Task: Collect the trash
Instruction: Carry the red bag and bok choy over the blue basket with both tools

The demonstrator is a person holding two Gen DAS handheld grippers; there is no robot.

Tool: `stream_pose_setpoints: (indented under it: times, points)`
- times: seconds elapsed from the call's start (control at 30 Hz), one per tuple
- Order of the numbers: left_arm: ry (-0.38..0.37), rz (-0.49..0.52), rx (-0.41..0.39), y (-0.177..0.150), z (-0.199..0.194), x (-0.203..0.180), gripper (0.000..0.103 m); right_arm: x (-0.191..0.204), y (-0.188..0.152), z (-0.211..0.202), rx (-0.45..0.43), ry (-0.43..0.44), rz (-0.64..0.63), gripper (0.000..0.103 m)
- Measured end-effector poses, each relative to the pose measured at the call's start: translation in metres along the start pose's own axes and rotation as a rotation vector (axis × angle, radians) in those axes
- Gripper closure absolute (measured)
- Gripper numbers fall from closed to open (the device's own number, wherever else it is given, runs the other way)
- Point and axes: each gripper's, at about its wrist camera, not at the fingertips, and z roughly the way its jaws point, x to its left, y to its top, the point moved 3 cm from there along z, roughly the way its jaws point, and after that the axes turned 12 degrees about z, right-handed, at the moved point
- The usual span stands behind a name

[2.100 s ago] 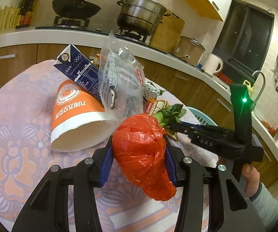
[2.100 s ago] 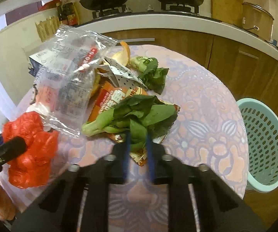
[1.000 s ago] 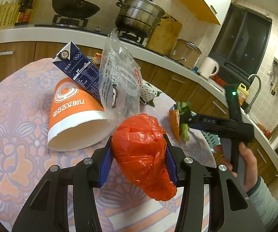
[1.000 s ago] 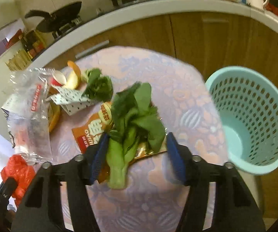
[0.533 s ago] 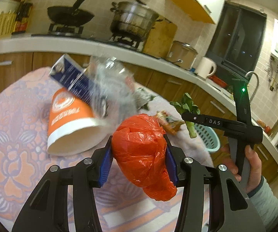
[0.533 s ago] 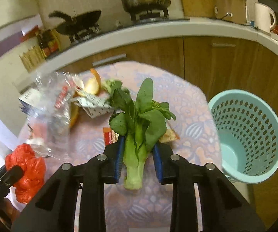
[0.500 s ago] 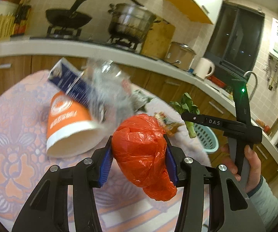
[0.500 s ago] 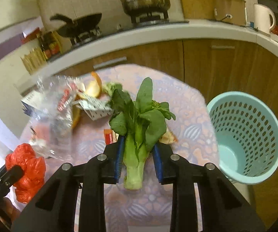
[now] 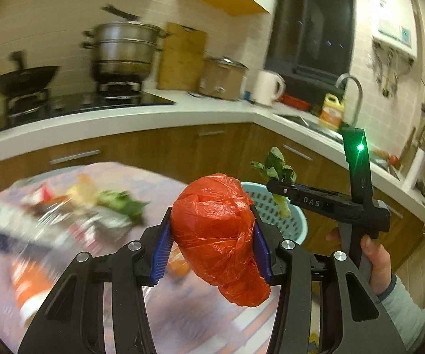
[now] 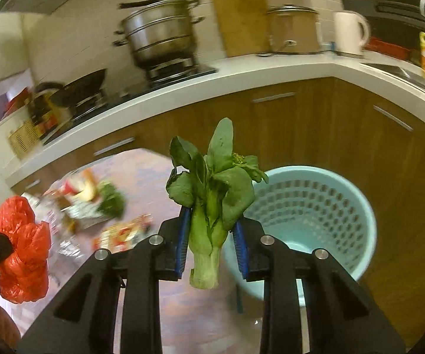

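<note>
A floral-patterned table [image 9: 3, 253] fills the lower left of the left wrist view, strewn with blurred wrappers and greens. Behind it, a white counter [image 9: 94, 124] curves over wooden cabinets, with a steel pot [image 9: 122, 50] on the stove at upper centre. The left gripper [image 9: 212, 247] clamps an orange plastic bag [image 9: 218, 244] at frame centre. The right gripper [image 10: 211, 242] grips a leafy green vegetable [image 10: 212, 200] by its stalk, centre frame, before a light blue basket [image 10: 310, 215] at lower right.
</note>
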Motion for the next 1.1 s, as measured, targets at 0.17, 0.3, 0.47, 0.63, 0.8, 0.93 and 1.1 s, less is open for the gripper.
stream_pose_setpoints:
  times: [0.17,0.3,0.47,0.63,0.8,0.93,1.1]
  points:
    - [-0.074,0.032,0.087,0.028,0.064,-0.028,0.057,-0.05,0.016,0.016,0.008,-0.074,0.068,0.079]
    - [-0.115,0.016,0.173,0.035,0.119,-0.044,0.057,-0.091,0.017,0.037,0.05,-0.125,0.132,0.079]
    - [-0.103,-0.014,0.271,0.029,0.184,-0.057,0.057,-0.121,0.011,0.064,0.1,-0.138,0.22,0.079]
    - [-0.107,-0.059,0.33,0.014,0.224,-0.056,0.057,-0.141,0.004,0.084,0.149,-0.145,0.274,0.079]
    - [-0.102,-0.081,0.357,0.008,0.248,-0.054,0.057,-0.151,0.0,0.094,0.176,-0.149,0.3,0.078]
    - [-0.082,-0.061,0.366,0.004,0.254,-0.059,0.054,-0.157,-0.006,0.101,0.203,-0.151,0.312,0.077]
    - [-0.078,-0.06,0.368,0.003,0.249,-0.064,0.046,-0.162,-0.015,0.103,0.236,-0.158,0.312,0.076]
